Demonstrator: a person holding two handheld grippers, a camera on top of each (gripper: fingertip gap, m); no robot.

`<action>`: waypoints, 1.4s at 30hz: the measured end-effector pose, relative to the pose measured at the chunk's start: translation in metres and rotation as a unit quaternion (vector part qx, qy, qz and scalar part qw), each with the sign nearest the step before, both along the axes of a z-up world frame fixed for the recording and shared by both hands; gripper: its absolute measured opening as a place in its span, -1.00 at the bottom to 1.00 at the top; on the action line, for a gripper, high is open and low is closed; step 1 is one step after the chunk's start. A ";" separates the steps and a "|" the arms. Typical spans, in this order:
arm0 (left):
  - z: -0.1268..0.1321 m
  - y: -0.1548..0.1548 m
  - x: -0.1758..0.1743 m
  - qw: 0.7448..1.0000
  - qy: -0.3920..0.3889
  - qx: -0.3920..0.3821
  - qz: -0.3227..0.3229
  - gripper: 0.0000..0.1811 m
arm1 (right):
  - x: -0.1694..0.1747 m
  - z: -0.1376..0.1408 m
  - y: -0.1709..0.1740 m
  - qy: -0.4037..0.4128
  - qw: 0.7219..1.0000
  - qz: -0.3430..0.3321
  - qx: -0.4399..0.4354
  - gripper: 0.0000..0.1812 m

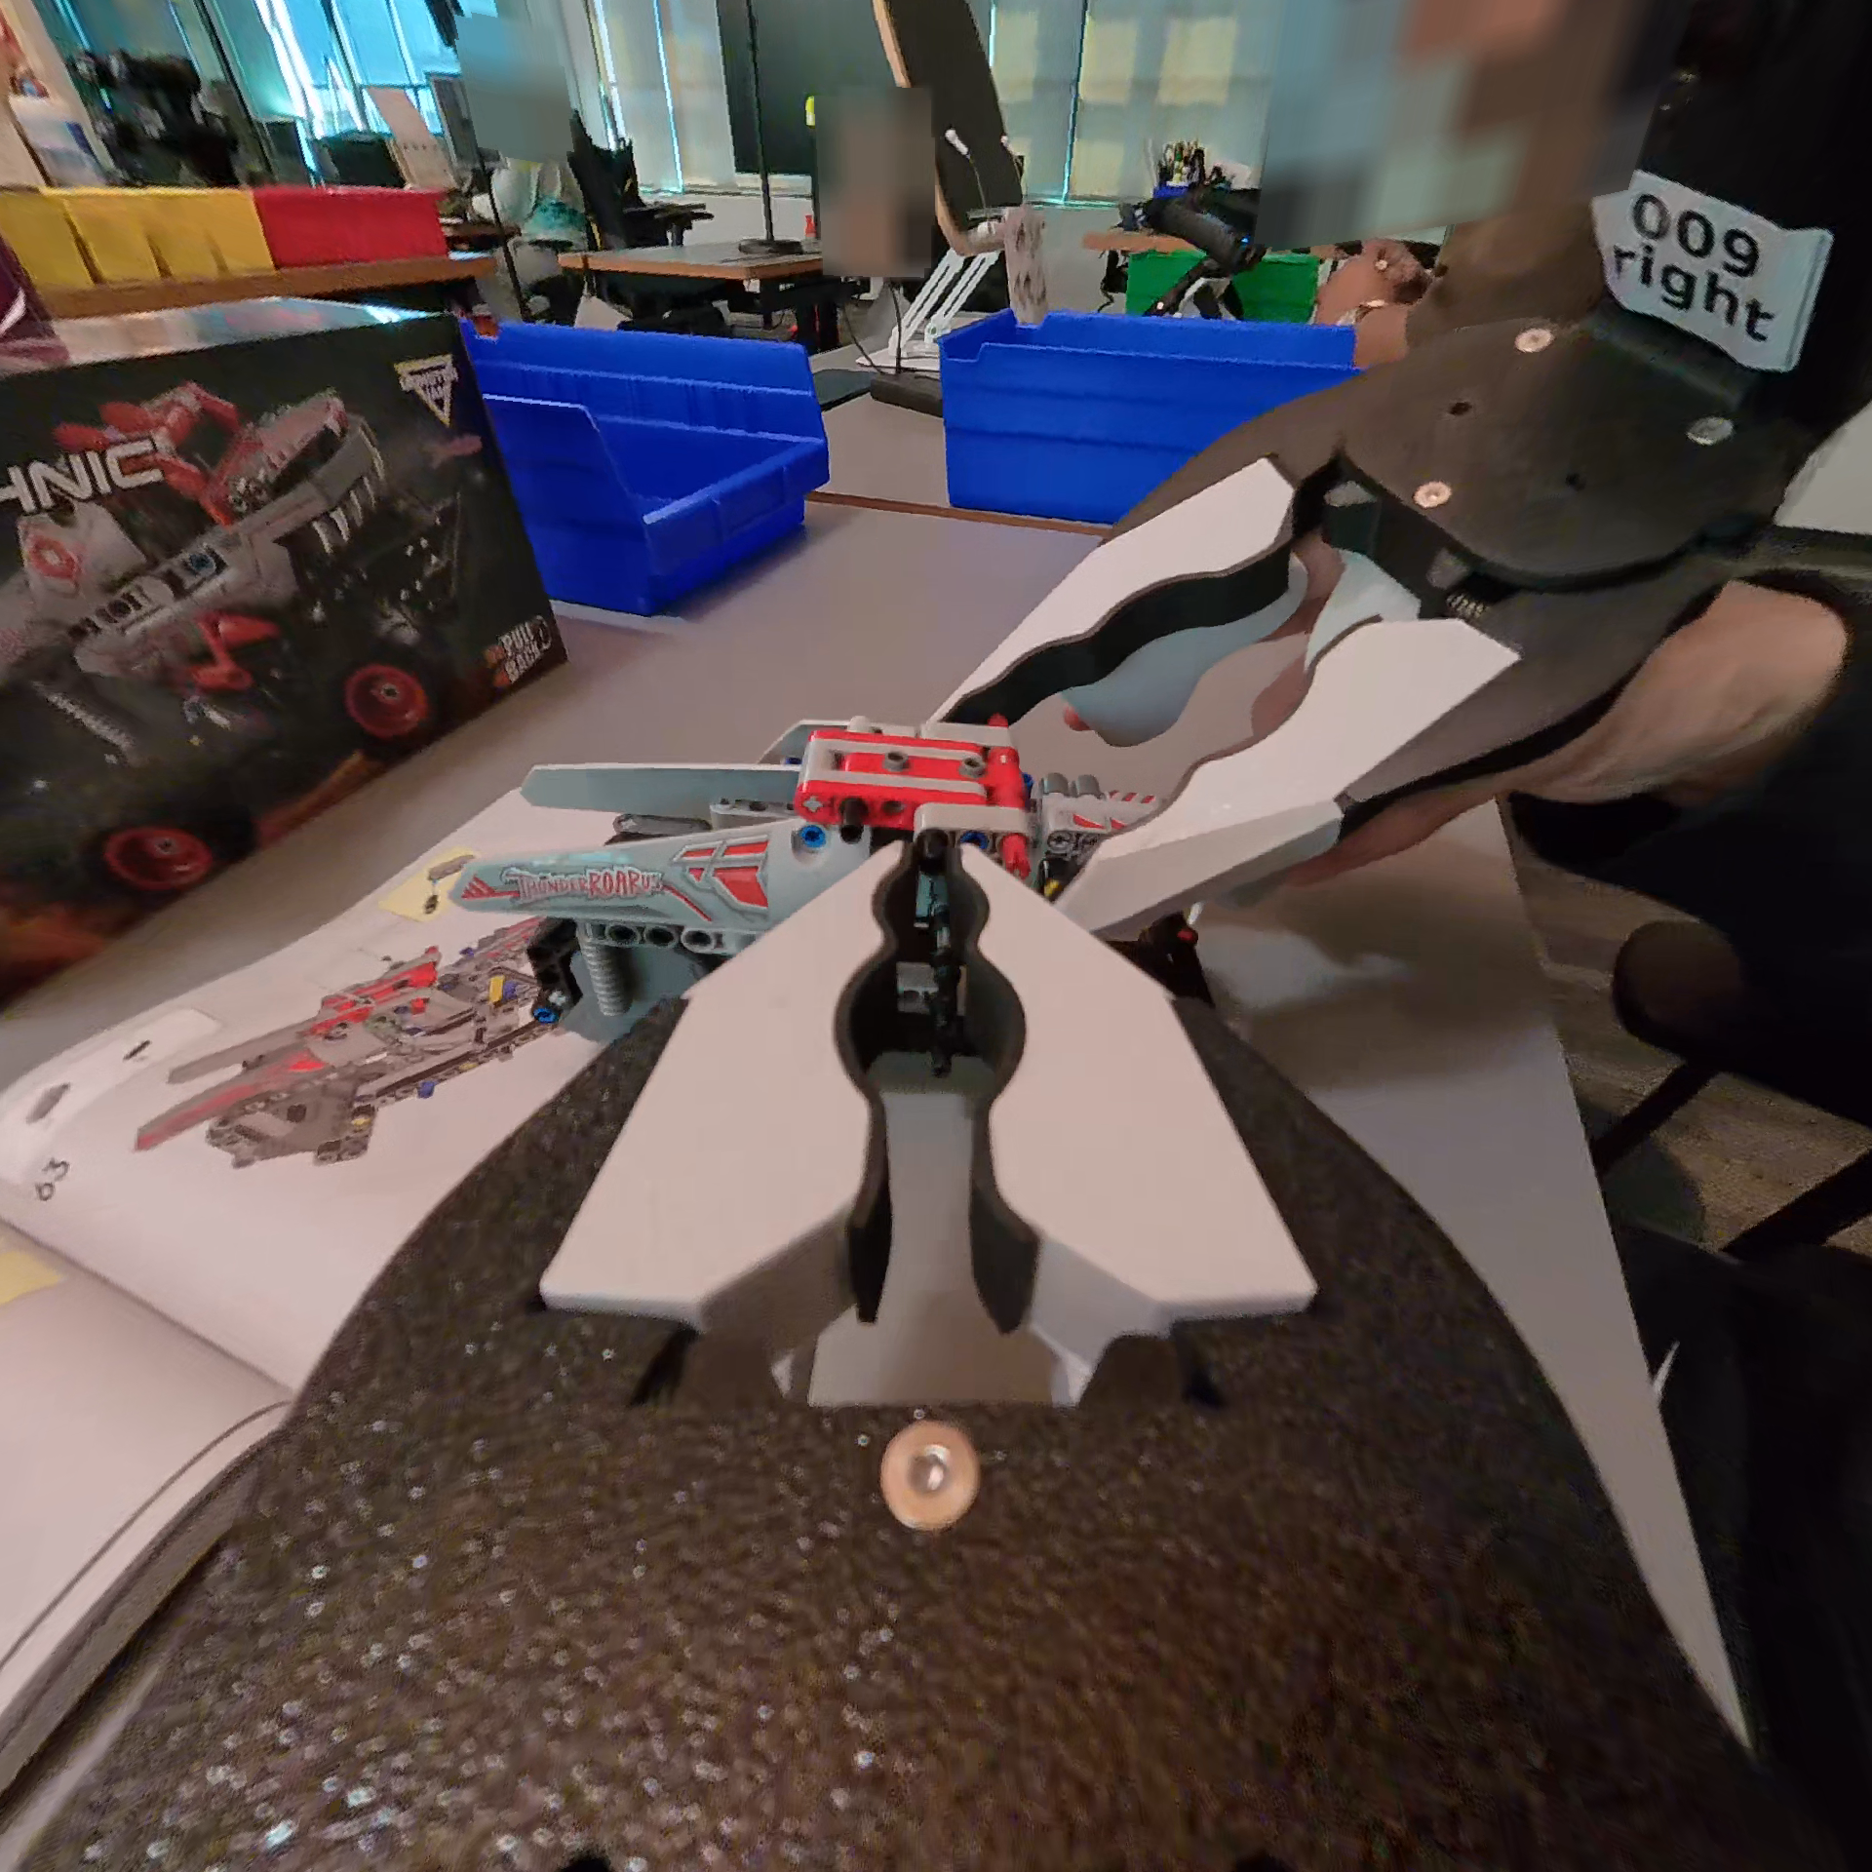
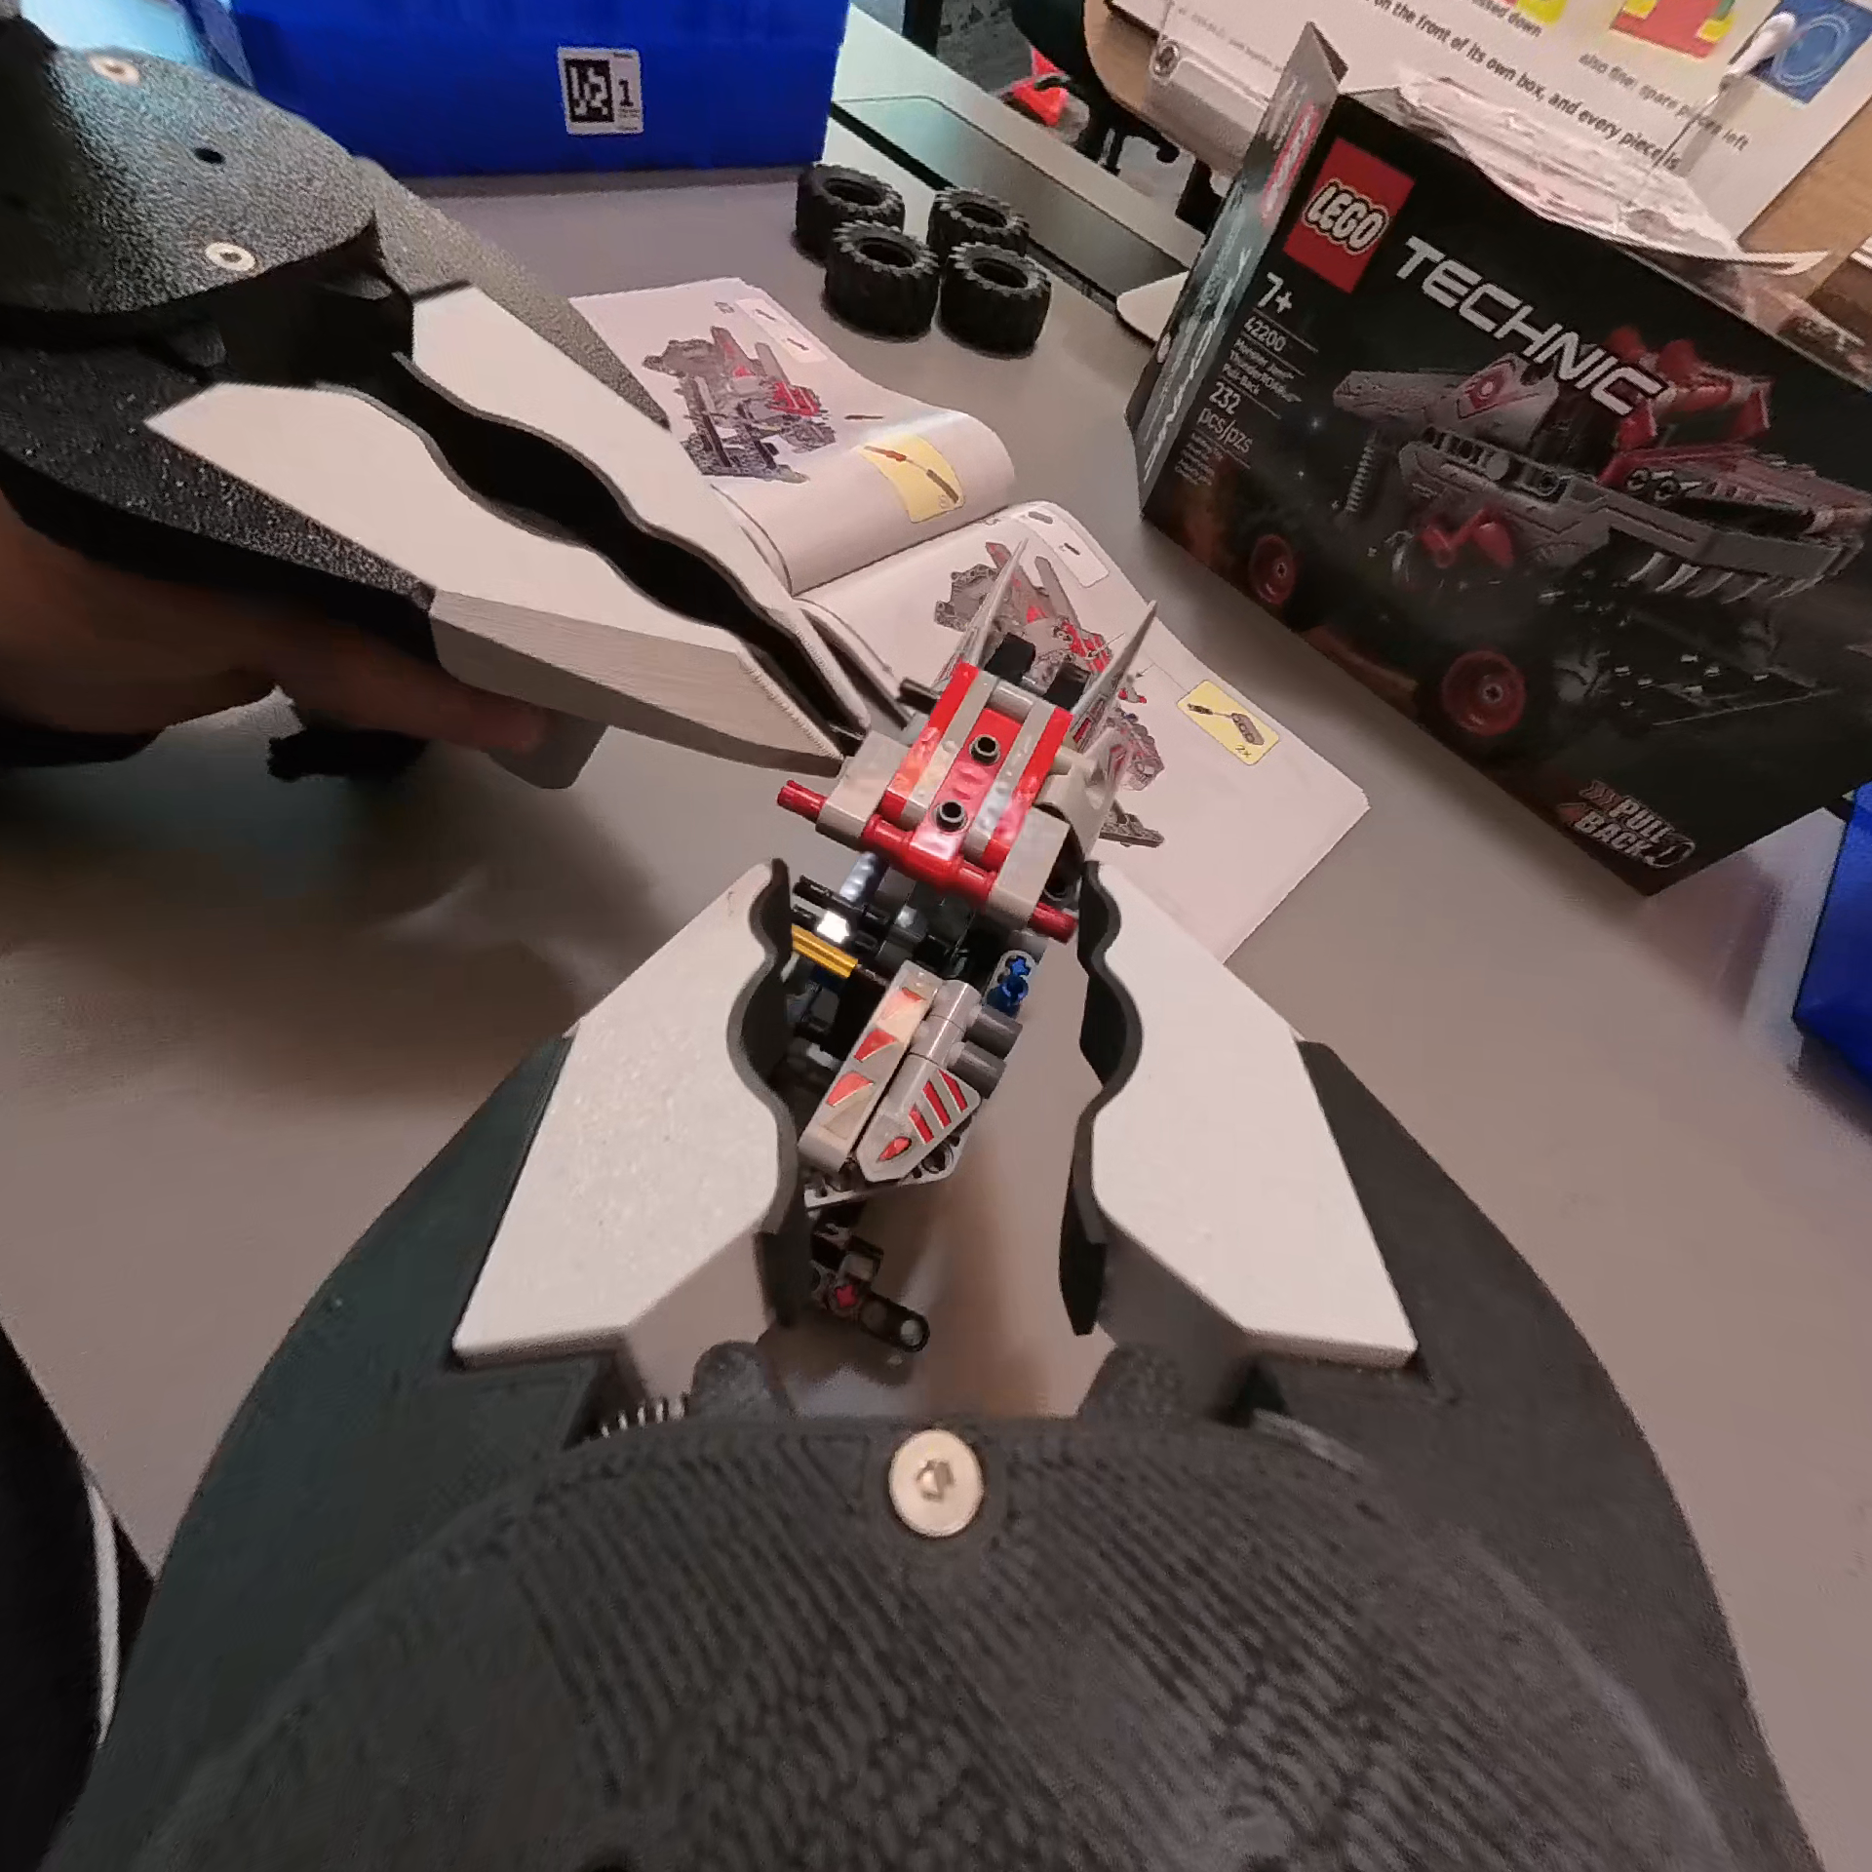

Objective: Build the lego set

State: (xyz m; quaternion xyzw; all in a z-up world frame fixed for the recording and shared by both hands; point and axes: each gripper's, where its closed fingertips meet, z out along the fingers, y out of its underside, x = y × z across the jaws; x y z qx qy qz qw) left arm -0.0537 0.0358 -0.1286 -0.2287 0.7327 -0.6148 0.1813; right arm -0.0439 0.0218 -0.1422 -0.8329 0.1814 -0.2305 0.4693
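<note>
1. While the truck body (image 2: 947, 891) is held above the table (image 2: 304, 962), the right gripper (image 2: 927, 891) has its fingers spread around the rear end.
2. Left gripper (image 1: 927, 861): fingers nearly closed, pinching a black piece at the body's side.
3. Judged partly built: body assembled; four tyres (image 2: 922, 258) lie unfitted near the open booklet (image 2: 1246, 810).

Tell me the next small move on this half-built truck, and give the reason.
Probably fetch one of the four black tyres. The model is held by both grippers, the right gripper around its rear, the left gripper closed at the red and grey top assembly, and no wheels show on it yet. Freeing one gripper would come first.
</note>
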 end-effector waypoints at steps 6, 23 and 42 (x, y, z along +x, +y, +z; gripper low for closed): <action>0.007 0.044 0.000 0.998 -0.027 0.061 -0.001 -0.80 | 0.001 0.005 -0.022 0.011 1.000 -0.008 -0.015 -0.25; -0.076 0.221 0.028 0.921 0.172 0.326 0.124 -0.78 | -0.004 0.019 -0.054 0.015 0.999 -0.013 -0.027 -0.33; -0.088 0.209 0.025 0.943 0.197 0.256 0.075 -1.00 | -0.008 0.018 -0.046 0.022 0.999 0.016 -0.018 -0.34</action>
